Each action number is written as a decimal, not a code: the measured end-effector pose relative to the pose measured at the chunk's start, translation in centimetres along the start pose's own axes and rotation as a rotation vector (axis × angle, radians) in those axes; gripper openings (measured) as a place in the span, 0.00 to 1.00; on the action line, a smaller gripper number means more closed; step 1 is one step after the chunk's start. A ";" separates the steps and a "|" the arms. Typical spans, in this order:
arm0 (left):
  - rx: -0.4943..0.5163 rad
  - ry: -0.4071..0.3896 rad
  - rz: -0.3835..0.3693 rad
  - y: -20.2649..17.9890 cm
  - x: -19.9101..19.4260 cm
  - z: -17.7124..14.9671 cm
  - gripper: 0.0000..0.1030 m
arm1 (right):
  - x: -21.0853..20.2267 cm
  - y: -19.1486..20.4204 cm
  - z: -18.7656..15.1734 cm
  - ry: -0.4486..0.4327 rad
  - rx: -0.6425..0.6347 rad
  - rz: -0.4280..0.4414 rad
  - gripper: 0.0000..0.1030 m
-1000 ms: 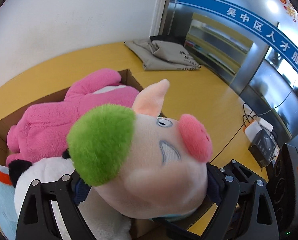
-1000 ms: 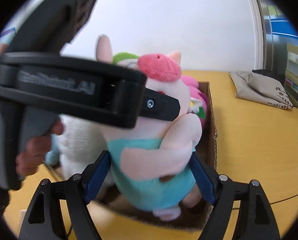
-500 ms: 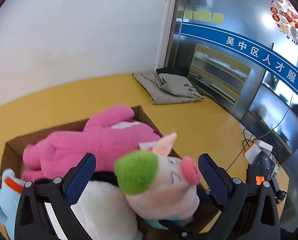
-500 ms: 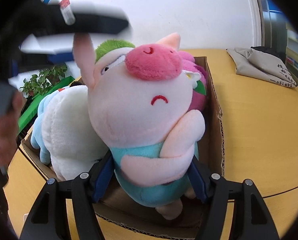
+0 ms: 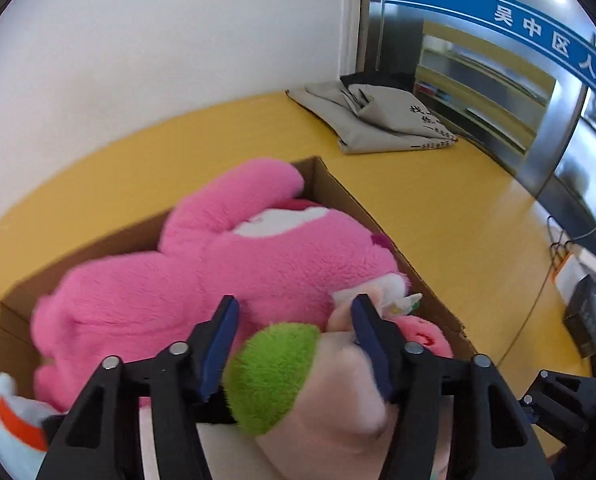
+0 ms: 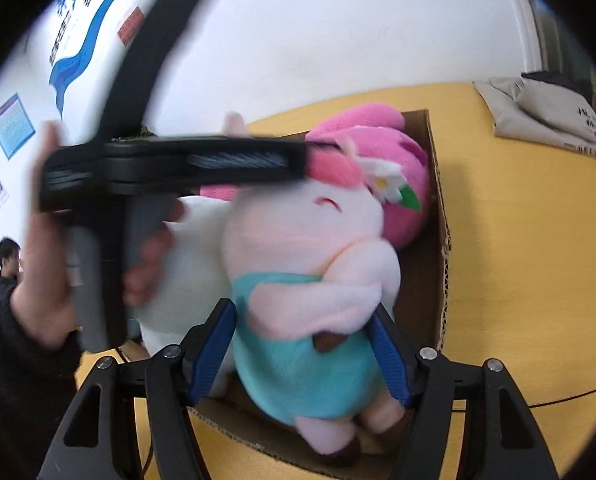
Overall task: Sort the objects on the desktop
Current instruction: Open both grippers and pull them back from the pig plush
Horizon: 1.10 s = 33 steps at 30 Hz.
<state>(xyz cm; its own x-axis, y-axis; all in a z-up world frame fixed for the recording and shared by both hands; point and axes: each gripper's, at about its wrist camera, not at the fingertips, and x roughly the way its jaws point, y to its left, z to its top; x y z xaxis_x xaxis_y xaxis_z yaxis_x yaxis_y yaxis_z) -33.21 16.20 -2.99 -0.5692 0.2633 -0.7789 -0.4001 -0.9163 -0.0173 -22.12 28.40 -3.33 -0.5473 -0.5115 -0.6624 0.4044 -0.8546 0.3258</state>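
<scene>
A pink pig plush (image 5: 298, 380) with a green tuft and a teal shirt (image 6: 309, 248) stands in the near corner of an open cardboard box (image 5: 337, 188). My left gripper (image 5: 294, 300) is over the pig's head from above. Its jaws are closing, and the pads (image 5: 371, 340) press into the tuft and cheek. My right gripper (image 6: 301, 312) is shut on the pig's teal belly. In the right wrist view the left gripper (image 6: 298, 160) shows blurred, held by a hand (image 6: 42, 300). A big pink bear plush (image 5: 218, 272) lies behind the pig.
The box (image 6: 437, 240) also holds a white plush (image 6: 186, 240) and a light blue one (image 5: 10, 420). On the yellow table (image 5: 437, 208) lie folded grey bags (image 5: 377, 120) at the back and a black device (image 5: 585, 320) with cables at the right. A person (image 6: 6, 272) stands far off.
The left gripper let go of the pig's head, drew back with jaws wide, then came forward again and narrowed around the top of the head. The right gripper kept its hold on the belly.
</scene>
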 end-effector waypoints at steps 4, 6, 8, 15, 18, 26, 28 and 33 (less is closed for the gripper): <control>0.041 0.008 0.090 -2.0 1.0 -0.4 0.60 | -1.0 1.1 -0.2 -0.017 -0.064 -0.058 0.65; 0.037 0.003 0.113 -2.4 1.0 -0.5 0.61 | -1.9 2.2 -0.2 -0.035 -0.095 -0.069 0.65; 0.016 0.006 0.105 -2.1 0.6 -0.6 0.60 | -2.4 3.3 -0.1 -0.038 -0.115 -0.076 0.65; -0.111 -0.087 -0.020 0.9 -7.4 -2.6 0.66 | -3.5 4.9 -2.0 -0.079 -0.131 -0.148 0.79; -0.123 -0.194 0.017 1.3 -13.8 -5.3 0.97 | -5.0 5.9 -2.7 -0.154 -0.116 -0.167 0.82; -0.141 -0.267 0.077 1.7 -23.0 -15.0 1.00 | -7.5 10.0 -3.3 -0.241 -0.121 -0.301 0.83; -0.158 -0.262 0.092 2.0 -23.7 -16.9 1.00 | -7.9 11.0 -3.9 -0.248 -0.120 -0.330 0.83; -0.193 -0.229 0.110 2.8 -23.8 -20.4 1.00 | -8.9 12.8 -5.5 -0.249 -0.130 -0.377 0.83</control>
<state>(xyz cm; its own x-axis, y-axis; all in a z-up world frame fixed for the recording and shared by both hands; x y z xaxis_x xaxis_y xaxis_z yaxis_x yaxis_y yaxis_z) -6.09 1.24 2.68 -0.7570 0.2008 -0.6217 -0.1960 -0.9776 -0.0771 -8.07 22.48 3.04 -0.8263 -0.1868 -0.5314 0.2229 -0.9748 -0.0040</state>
